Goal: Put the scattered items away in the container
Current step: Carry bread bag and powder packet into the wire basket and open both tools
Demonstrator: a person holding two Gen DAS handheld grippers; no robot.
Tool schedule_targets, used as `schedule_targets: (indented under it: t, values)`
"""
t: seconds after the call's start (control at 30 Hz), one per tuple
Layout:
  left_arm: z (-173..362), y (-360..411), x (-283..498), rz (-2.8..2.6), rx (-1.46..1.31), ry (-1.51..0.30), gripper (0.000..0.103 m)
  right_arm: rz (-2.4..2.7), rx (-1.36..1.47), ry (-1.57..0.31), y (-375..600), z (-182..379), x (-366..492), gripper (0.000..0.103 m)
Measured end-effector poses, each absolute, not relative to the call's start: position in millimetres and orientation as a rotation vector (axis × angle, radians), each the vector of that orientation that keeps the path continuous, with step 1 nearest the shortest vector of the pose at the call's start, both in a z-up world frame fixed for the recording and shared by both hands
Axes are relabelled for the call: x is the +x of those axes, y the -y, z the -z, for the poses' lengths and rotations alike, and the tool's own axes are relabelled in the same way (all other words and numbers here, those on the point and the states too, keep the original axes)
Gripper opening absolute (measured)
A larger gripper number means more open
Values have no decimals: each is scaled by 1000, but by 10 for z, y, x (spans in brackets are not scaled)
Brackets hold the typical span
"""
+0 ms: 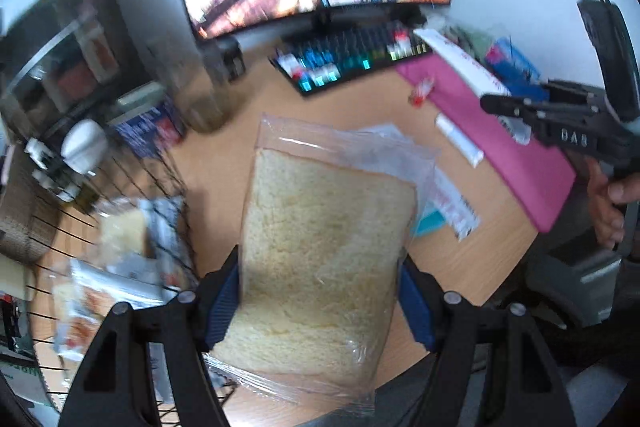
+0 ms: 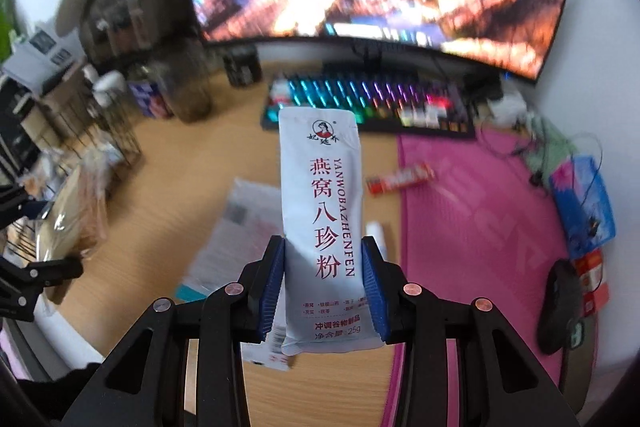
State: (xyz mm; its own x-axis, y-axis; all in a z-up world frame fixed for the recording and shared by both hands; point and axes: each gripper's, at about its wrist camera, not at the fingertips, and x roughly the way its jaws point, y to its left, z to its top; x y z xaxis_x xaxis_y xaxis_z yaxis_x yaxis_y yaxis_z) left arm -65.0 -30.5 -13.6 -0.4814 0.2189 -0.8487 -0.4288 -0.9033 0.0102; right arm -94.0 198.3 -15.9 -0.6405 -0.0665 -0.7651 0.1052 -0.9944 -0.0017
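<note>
Left hand-held gripper (image 1: 320,301) grips a bagged bread slice (image 1: 324,247) above the desk (image 1: 224,163), right of the wire basket (image 1: 132,227). Right hand-held gripper (image 2: 324,287) clamps a white powder sachet (image 2: 322,219), held up in front of the keyboard (image 2: 368,99).

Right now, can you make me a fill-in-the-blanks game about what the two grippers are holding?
1. The left gripper grips a clear bag holding a slice of ____.
2. The right gripper holds a white sachet printed with ____ characters.
3. The mat beside the keyboard is coloured ____.
4. Behind the keyboard stands a big curved ____.

Missing words: bread; red; pink; monitor
</note>
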Motion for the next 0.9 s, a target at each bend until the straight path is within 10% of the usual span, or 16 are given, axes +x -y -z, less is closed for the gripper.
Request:
schedule_targets:
  t: [0.9]
  values:
    - [-204,2575,-383,-2904,-1357,-25,75,2331,990,-240,1074,-168,-1222,39]
